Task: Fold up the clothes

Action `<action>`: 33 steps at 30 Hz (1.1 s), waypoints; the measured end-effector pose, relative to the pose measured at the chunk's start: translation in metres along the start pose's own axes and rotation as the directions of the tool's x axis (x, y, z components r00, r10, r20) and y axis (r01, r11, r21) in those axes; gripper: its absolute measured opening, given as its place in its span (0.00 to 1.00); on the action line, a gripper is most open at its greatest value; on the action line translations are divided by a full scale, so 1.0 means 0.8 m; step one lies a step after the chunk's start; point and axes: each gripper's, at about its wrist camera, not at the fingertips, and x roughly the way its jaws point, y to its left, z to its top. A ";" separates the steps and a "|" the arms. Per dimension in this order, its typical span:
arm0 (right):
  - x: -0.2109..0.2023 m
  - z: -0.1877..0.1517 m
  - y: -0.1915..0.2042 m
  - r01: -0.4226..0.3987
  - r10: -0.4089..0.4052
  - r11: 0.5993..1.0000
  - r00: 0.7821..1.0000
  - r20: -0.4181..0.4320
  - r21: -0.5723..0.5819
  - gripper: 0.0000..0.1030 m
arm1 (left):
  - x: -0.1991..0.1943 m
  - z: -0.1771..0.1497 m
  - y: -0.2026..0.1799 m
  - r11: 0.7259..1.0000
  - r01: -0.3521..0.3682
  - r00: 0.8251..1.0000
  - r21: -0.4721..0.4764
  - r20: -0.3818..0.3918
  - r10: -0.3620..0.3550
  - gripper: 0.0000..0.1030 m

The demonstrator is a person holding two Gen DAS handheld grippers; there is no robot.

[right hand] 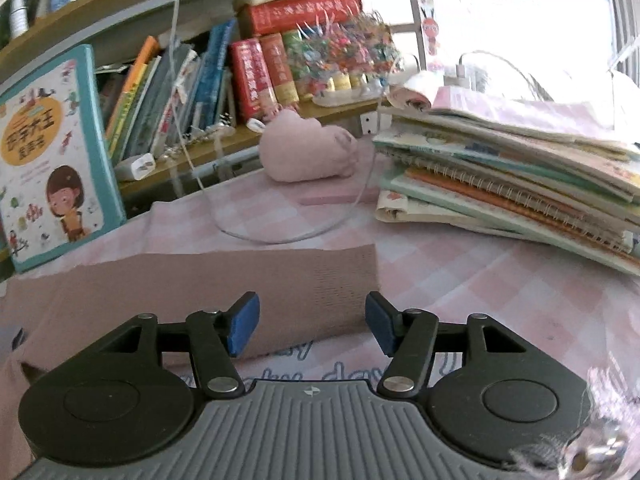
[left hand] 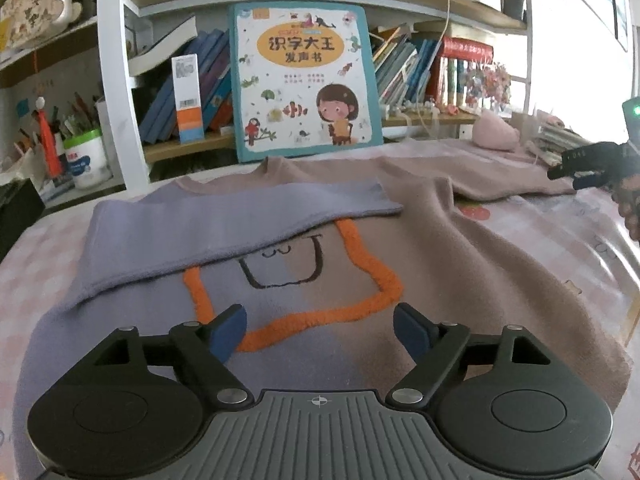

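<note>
Sweater (left hand: 460, 240) lay flat with left sleeve (left hand: 224, 224) folded across its chest; both grippers (left hand: 320, 332) (right hand: 312, 322) gaped empty, right one poised over outstretched right sleeve (right hand: 240, 284), likely folded next.

Sweater (left hand: 420, 248) lies before book (left hand: 304, 80); sleeve (left hand: 224, 220) across it.

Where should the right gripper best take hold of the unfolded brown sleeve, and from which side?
Probably at the ribbed cuff, the sleeve's free end. It lies flat and straight before the open right gripper, so approach from the near edge and pinch low.
</note>
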 end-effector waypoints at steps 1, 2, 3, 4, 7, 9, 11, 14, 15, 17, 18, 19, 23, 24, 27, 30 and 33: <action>0.004 0.001 -0.001 0.000 0.000 1.000 1.000 -0.003 0.003 0.55 | 0.000 0.000 -0.002 1.000 -0.001 1.000 0.008 -0.003 0.001 0.83; 0.008 0.003 -0.001 0.001 -0.001 1.000 1.000 -0.004 0.002 0.55 | 0.001 0.000 -0.003 1.000 -0.003 1.000 0.016 -0.005 0.003 0.85; 0.011 0.004 0.000 0.004 -0.004 1.000 1.000 -0.007 0.000 0.54 | 0.001 0.000 -0.005 1.000 -0.004 1.000 0.024 -0.008 0.004 0.87; 0.013 0.005 0.001 0.007 -0.007 1.000 1.000 -0.007 -0.002 0.54 | 0.001 0.000 -0.006 0.999 -0.005 1.000 0.032 -0.010 0.006 0.87; 0.020 0.009 0.008 0.003 -0.003 1.000 1.000 -0.014 -0.014 0.53 | 0.002 -0.001 -0.011 0.999 -0.010 1.000 0.054 -0.016 0.011 0.89; 0.025 0.011 0.016 0.004 -0.005 0.999 1.000 -0.019 -0.034 0.51 | 0.002 -0.001 -0.012 0.998 -0.013 1.000 0.061 -0.018 0.014 0.90; 0.030 0.012 0.024 0.010 -0.011 0.998 1.000 -0.023 -0.062 0.46 | 0.002 -0.001 -0.013 0.998 -0.013 1.000 0.065 -0.021 0.015 0.90; 0.035 0.010 0.036 0.022 -0.024 0.993 0.999 -0.021 -0.112 0.37 | 0.002 0.000 -0.014 0.998 -0.014 1.000 0.068 -0.025 0.016 0.90; 0.035 0.008 0.039 0.024 -0.027 0.992 1.000 -0.016 -0.126 0.31 | 0.002 0.000 -0.014 0.998 -0.014 1.000 0.067 -0.026 0.016 0.90; 0.035 0.005 0.045 0.027 -0.028 0.988 1.000 -0.007 -0.150 0.18 | 0.003 0.000 -0.013 0.998 -0.013 1.000 0.065 -0.027 0.015 0.91; 0.035 0.004 0.046 0.019 -0.020 0.988 1.000 -0.005 -0.151 0.11 | 0.003 0.000 -0.013 0.998 -0.013 0.999 0.064 -0.028 0.015 0.91; 0.035 0.004 0.046 0.014 -0.014 0.989 1.000 -0.003 -0.147 0.09 | 0.003 0.001 -0.013 0.998 -0.012 0.999 0.063 -0.029 0.014 0.91; 0.030 0.004 0.037 -0.023 0.025 0.996 0.999 0.021 -0.083 0.03 | 0.005 0.001 -0.011 0.998 -0.008 0.999 0.055 -0.035 0.010 0.92; 0.025 0.005 0.035 -0.049 0.051 0.997 0.998 0.038 -0.058 0.01 | 0.005 0.001 -0.011 0.999 -0.007 0.999 0.053 -0.036 0.009 0.92; 0.009 0.012 0.032 -0.112 0.112 0.994 0.990 0.087 -0.012 0.01 | 0.006 0.001 -0.009 0.999 -0.004 0.999 0.046 -0.039 0.006 0.92; -0.002 0.022 0.032 -0.144 0.143 0.990 0.984 0.104 0.001 0.01 | 0.006 0.001 -0.009 0.999 -0.005 0.999 0.045 -0.039 0.007 0.92; -0.012 0.032 0.032 -0.168 0.165 0.986 0.979 0.119 0.012 0.01 | 0.005 0.001 -0.010 0.999 -0.010 0.999 0.050 -0.037 0.012 0.93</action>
